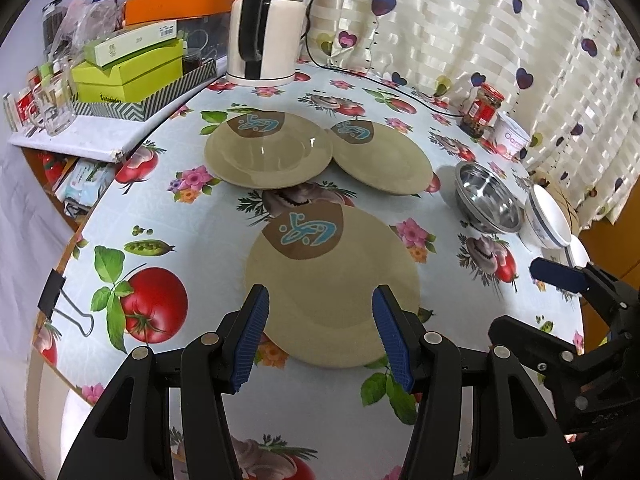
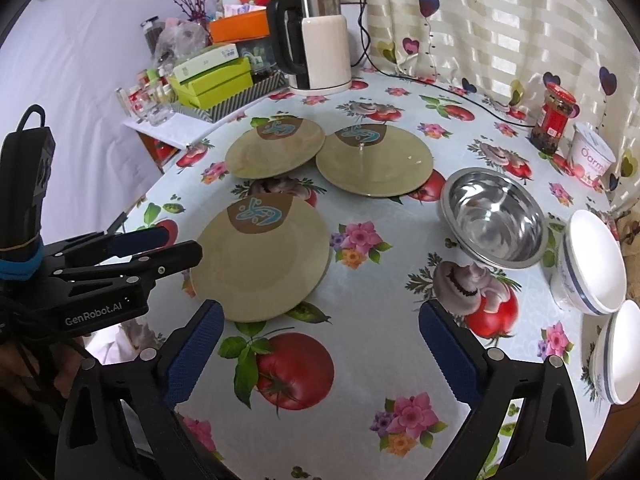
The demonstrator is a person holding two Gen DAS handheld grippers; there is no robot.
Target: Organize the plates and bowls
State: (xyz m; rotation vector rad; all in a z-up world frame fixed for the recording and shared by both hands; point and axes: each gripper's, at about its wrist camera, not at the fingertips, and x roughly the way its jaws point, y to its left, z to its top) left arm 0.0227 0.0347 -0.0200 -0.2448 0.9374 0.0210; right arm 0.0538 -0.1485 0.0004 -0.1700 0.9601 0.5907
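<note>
Three tan plates lie flat on the desk [image 1: 280, 92], which wears a tomato-and-flower cloth. The nearest plate [image 1: 332, 288] sits alone toward the front edge, apart from the far-left plate [image 1: 268, 152] and far-right plate [image 1: 384, 160], whose rims touch or just overlap at the back. To the right stand a steel bowl [image 2: 494, 224] and, beside it, a white bowl [image 2: 592, 266] with another white bowl [image 2: 618, 354] nearer the edge — like kinds already grouped loosely, probably for stacking.

The left hand-held gripper [image 1: 320, 336] hovers over the near rim of the nearest plate, its blue pads spread apart and gripping nothing; this lineup suggests that plate is the first to be lifted. The right hand-held gripper [image 2: 320, 356] hangs over bare cloth between plate and bowls, jaws wide apart and empty, seemingly waiting — well placed to reach the bowls. A kettle [image 2: 316, 44] and jars at the back stay out of the way.
</note>
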